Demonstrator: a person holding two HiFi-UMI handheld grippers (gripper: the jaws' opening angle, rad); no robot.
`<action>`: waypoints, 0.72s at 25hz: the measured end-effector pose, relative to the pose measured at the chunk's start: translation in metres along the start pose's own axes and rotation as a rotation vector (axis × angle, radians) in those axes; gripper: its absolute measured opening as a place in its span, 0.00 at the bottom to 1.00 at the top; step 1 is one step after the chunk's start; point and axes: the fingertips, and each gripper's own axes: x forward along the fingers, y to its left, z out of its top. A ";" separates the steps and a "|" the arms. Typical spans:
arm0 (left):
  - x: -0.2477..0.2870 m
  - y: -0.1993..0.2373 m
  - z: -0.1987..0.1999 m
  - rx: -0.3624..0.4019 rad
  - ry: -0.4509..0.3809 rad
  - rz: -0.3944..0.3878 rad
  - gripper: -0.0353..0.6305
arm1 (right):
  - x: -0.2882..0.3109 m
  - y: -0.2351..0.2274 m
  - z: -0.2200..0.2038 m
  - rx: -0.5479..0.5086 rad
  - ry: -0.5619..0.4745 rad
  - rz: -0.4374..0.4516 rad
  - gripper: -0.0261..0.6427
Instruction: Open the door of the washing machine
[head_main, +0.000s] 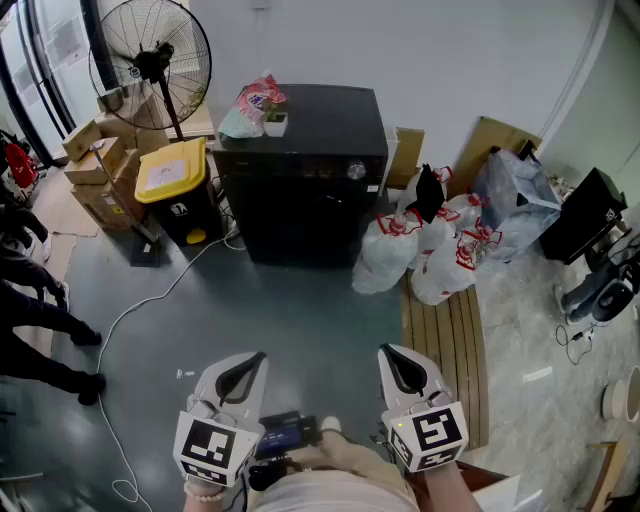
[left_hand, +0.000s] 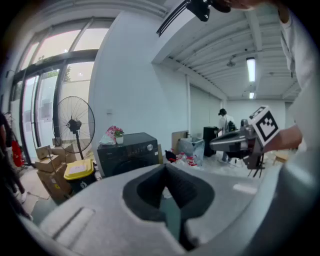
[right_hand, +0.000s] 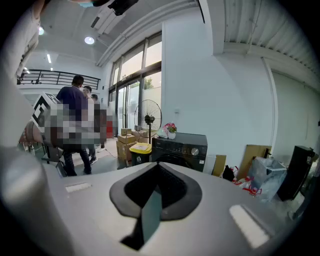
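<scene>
The black washing machine (head_main: 305, 175) stands against the far wall with its door closed, a round knob (head_main: 356, 171) on its front panel; it also shows as the washing machine (left_hand: 130, 152) and the washing machine (right_hand: 180, 150) in the two gripper views. My left gripper (head_main: 245, 364) and right gripper (head_main: 395, 358) are held low near my body, well short of the machine, both shut and empty. In the left gripper view the right gripper (left_hand: 240, 140) shows at the right.
A yellow-lidded bin (head_main: 175, 190) and cardboard boxes (head_main: 100, 170) stand left of the machine, with a floor fan (head_main: 150, 60) behind. White bags (head_main: 430, 245) and a wooden slat board (head_main: 445, 345) lie to its right. A white cable (head_main: 140, 310) crosses the floor. People (right_hand: 75, 125) stand at the left.
</scene>
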 end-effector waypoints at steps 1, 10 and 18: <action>0.001 0.003 -0.001 -0.001 0.003 0.005 0.04 | 0.002 -0.001 0.001 -0.002 0.006 -0.001 0.04; 0.007 0.015 -0.006 0.006 0.049 0.020 0.04 | 0.015 -0.002 0.002 0.002 0.026 0.017 0.04; 0.012 0.011 -0.006 0.000 0.048 0.025 0.04 | 0.014 -0.006 -0.001 0.042 0.018 0.034 0.04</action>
